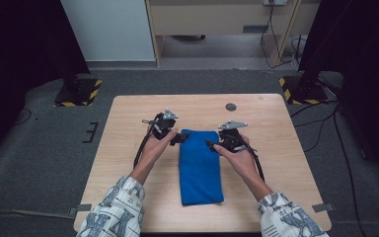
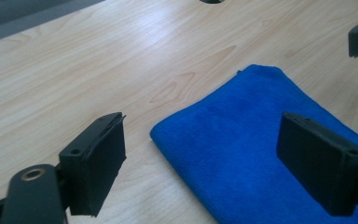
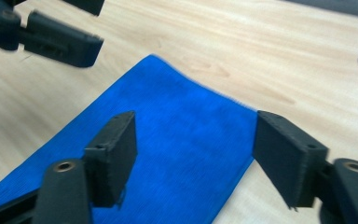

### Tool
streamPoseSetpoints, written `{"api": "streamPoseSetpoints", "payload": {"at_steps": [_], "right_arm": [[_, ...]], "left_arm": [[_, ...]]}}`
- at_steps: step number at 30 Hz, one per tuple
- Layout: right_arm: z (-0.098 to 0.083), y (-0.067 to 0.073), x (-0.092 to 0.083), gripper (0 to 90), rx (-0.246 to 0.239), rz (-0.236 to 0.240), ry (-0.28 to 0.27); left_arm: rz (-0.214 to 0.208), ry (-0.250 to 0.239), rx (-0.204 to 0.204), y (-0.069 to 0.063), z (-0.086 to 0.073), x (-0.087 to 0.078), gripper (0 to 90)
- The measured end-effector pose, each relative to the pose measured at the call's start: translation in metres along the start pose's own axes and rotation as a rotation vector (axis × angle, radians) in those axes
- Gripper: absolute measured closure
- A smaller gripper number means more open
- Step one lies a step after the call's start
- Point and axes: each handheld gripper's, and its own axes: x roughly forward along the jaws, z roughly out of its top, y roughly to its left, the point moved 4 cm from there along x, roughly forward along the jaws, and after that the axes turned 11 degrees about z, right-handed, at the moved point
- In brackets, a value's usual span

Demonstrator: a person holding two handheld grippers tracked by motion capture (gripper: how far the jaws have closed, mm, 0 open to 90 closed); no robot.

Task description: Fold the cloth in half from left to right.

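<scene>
A blue towel (image 1: 200, 168), folded into a long strip, lies flat in the middle of the wooden table (image 1: 128, 148). My left gripper (image 1: 180, 138) hovers at the towel's far left corner. In the left gripper view its jaws (image 2: 205, 158) stand wide apart, with that corner of the towel (image 2: 242, 140) lying between them untouched. My right gripper (image 1: 211, 144) is at the far right corner. Its jaws (image 3: 200, 154) are open over the towel (image 3: 177, 135), whose edge passes near the right pad without contact. The left gripper's jaws (image 3: 60, 42) appear at the top left of the right gripper view.
A round cable hole (image 1: 231, 106) sits in the table near its far edge. Two black stands with yellow-striped bases (image 1: 79, 93) (image 1: 301, 91) flank the table on the grey floor. Cables run along the right side.
</scene>
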Motion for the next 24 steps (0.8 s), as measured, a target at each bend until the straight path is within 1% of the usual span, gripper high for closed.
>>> {"api": "streamPoseSetpoints", "payload": {"at_steps": [2,4,5,8,10,13,16,17,19,21,24], "right_arm": [[0.007,-0.006,0.002,37.7,0.003,-0.005,-0.006],[0.010,-0.011,0.005,39.9,-0.008,-0.014,-0.003],[0.011,-0.013,0.007,41.1,-0.002,-0.019,0.000],[0.012,-0.018,0.013,43.0,-0.010,-0.026,0.017],[0.013,-0.019,0.017,42.8,-0.013,-0.018,0.023],[0.014,-0.020,0.025,42.1,-0.021,-0.005,0.033],[0.016,-0.022,0.030,44.6,-0.031,-0.014,0.050],[0.016,-0.024,0.032,46.2,-0.037,-0.019,0.056],[0.016,-0.028,0.034,47.7,-0.032,-0.027,0.065],[0.017,-0.032,0.036,49.6,-0.024,-0.031,0.066],[0.016,-0.041,0.038,53.6,0.008,-0.031,0.048]], "left_arm": [[0.017,0.004,0.009,0.001,-0.001,0.002,15.4],[0.024,0.004,0.008,0.002,-0.001,0.003,15.5],[0.024,0.001,0.006,0.002,-0.001,0.003,15.6],[0.001,-0.011,-0.017,0.002,0.000,0.003,16.0],[-0.015,-0.004,-0.027,0.003,0.000,0.003,17.5],[-0.010,0.013,-0.038,0.005,-0.002,0.008,19.3],[0.003,0.029,-0.029,0.007,-0.005,0.012,21.2],[0.000,0.032,-0.033,0.007,-0.006,0.013,21.2],[0.005,0.036,-0.051,0.007,-0.007,0.015,21.2],[0.001,0.036,-0.046,0.008,-0.007,0.016,21.2],[-0.001,0.042,-0.042,0.008,-0.008,0.018,22.3]]}}
